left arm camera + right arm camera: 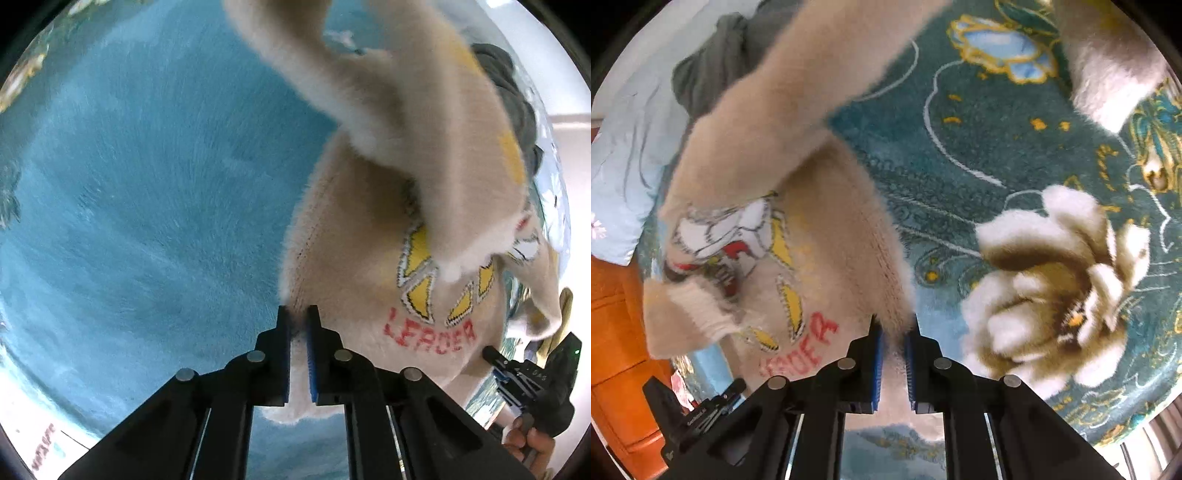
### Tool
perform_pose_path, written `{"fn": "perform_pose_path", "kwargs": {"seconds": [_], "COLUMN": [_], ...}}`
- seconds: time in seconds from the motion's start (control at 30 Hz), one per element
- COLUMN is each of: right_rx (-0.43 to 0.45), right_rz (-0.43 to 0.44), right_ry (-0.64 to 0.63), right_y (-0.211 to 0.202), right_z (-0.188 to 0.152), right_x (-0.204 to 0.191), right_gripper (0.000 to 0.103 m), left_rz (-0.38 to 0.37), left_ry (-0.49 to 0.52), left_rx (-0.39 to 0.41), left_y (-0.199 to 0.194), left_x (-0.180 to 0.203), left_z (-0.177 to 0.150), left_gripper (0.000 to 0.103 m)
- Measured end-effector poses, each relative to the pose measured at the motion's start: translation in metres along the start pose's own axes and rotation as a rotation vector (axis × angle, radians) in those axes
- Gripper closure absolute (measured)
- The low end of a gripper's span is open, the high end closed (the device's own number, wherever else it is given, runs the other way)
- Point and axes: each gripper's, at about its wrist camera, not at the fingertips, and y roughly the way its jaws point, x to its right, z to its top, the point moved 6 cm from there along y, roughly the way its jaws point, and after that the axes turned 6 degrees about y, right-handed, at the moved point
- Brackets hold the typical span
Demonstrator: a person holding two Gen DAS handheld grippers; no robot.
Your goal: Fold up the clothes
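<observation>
Teal plush carpet with large cream flowers and gold outlines (1015, 155) fills the ground under both cameras; it looks like floor, so the work happens low. On it lies the cream fuzzy knitted sweater with a yellow-and-white cartoon print and red lettering (369, 229), one sleeve (369, 92) flopped across the chest. A dark grey crumpled garment (713, 70) and a pale blue cloth (624, 155) wait beyond. The left claw (298, 314) is clamped on one side edge of the sweater, and the right claw (894, 325) is clamped on the opposite edge (fabric bunches between the blue pads of each). For a clean fold, I judge both hands should lift evenly, keep the hem taut between them, and let the loose sleeve fall inside before laying the sweater down.
</observation>
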Motion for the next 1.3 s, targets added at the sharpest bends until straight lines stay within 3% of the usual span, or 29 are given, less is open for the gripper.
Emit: {"fn": "perform_pose_path", "kwargs": {"seconds": [0.2, 0.3, 0.5, 0.67, 0.77, 0.87, 1.0, 1.03, 1.1, 1.17, 1.3], "right_rx": [-0.024, -0.057, -0.068, -0.082, -0.113, -0.151, -0.164, -0.16, -0.139, -0.131, -0.058], "right_rz": [-0.055, -0.093, -0.102, -0.169, -0.227, -0.266, -0.314, -0.323, -0.334, -0.31, -0.276], "right_ry": [-0.05, -0.028, -0.042, -0.15, -0.156, -0.147, -0.129, -0.121, -0.113, -0.105, -0.14], "right_y": [-0.023, -0.028, -0.053, -0.071, -0.05, -0.049, -0.056, -0.06, -0.07, -0.081, -0.115], "right_z": [-0.034, -0.053, -0.063, -0.069, -0.069, -0.078, -0.081, -0.08, -0.074, -0.068, -0.053], "right_x": [0.02, 0.044, 0.054, 0.034, 0.024, 0.037, 0.059, 0.064, 0.068, 0.067, 0.058], "right_gripper": [0.092, 0.092, 0.092, 0.092, 0.093, 0.093, 0.093, 0.093, 0.092, 0.089, 0.081], "left_rz": [0.046, 0.06, 0.042, 0.005, 0.016, 0.01, -0.067, -0.091, -0.136, -0.168, -0.162], "left_ry": [0.069, 0.053, 0.077, 0.092, 0.078, 0.05, 0.023, 0.021, 0.017, 0.007, -0.018], "left_rx": [-0.046, -0.075, -0.056, 0.031, 0.033, 0.04, 0.048, 0.052, 0.06, 0.075, 0.076], "left_y": [-0.011, -0.011, -0.034, -0.063, -0.059, -0.055, -0.057, -0.057, -0.057, -0.063, -0.049], "left_x": [-0.006, -0.013, -0.004, 0.015, 0.006, 0.01, 0.013, 0.015, 0.021, 0.032, 0.05], "left_z": [-0.032, -0.046, -0.029, -0.016, -0.022, -0.018, -0.016, -0.014, -0.009, 0.002, 0.029], "left_gripper": [0.096, 0.096, 0.095, 0.095, 0.095, 0.095, 0.094, 0.092, 0.077, 0.055, 0.053]}}
